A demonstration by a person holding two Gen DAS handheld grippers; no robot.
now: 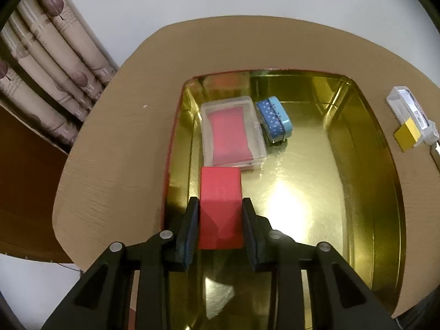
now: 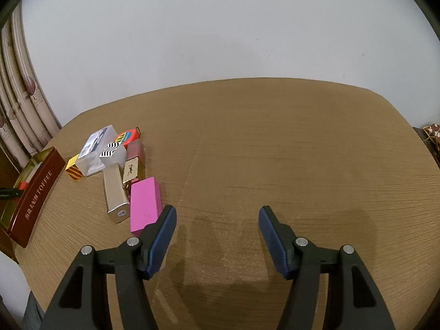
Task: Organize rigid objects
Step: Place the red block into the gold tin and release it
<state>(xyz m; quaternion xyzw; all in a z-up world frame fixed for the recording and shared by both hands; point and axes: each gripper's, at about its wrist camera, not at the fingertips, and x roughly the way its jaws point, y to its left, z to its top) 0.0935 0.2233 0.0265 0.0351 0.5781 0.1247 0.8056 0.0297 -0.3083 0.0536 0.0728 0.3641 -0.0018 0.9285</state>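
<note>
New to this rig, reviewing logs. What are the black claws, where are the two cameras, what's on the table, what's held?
No robot: a person carries a two-finger hand-held gripper in each hand, with a fisheye camera on each looking along the fingers. The left view looks down into a gold tin holding a clear case and a blue polka-dot tin; the left hand-held gripper grips a red block. In the right view the right hand-held gripper is open and empty over the wooden table, beside a pile of small boxes, one a pink box.

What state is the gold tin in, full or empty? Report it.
Partly filled. The gold tin holds a clear case and a blue dotted tin; most of its floor is bare.
</note>
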